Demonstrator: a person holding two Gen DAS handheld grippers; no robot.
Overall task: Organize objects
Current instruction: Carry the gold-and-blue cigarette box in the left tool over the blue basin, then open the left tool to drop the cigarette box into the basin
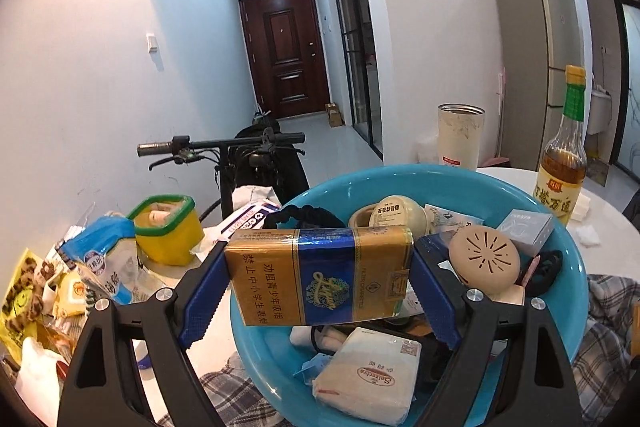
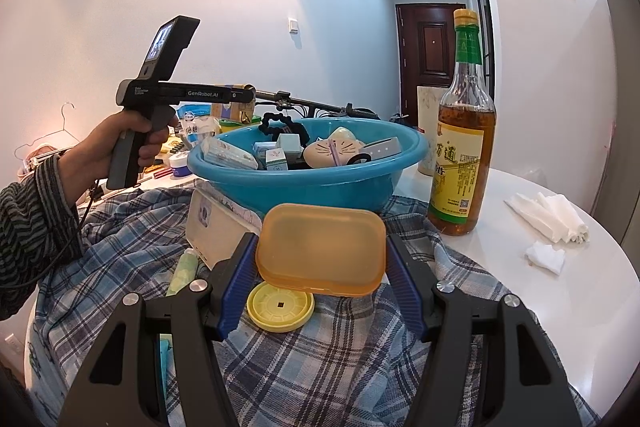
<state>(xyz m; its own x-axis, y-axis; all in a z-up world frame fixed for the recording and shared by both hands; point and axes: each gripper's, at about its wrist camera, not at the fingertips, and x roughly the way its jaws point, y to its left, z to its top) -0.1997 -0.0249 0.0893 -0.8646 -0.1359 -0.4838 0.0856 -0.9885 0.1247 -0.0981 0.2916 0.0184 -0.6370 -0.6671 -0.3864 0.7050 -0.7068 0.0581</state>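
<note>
White round table (image 2: 500,267) under plaid cloth, left gripper (image 1: 320,279) clamping cigarette pack (image 1: 320,275) above teal basin (image 1: 560,251), right gripper (image 2: 320,263) clamping orange box (image 2: 320,251), vinegar bottle (image 2: 460,147) at two o'clock.

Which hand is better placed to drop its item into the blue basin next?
Left. Its tongs hold the gold cigarette pack right over the blue basin, while the right tongs hold the orange box short of it.

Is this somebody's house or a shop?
Most likely somebody's home, a flat's dining corner. A dark red wooden front door ends a white hallway, a tall grey fridge stands by the wall, and a round white table carries a blue plastic basin of household bits.
</note>
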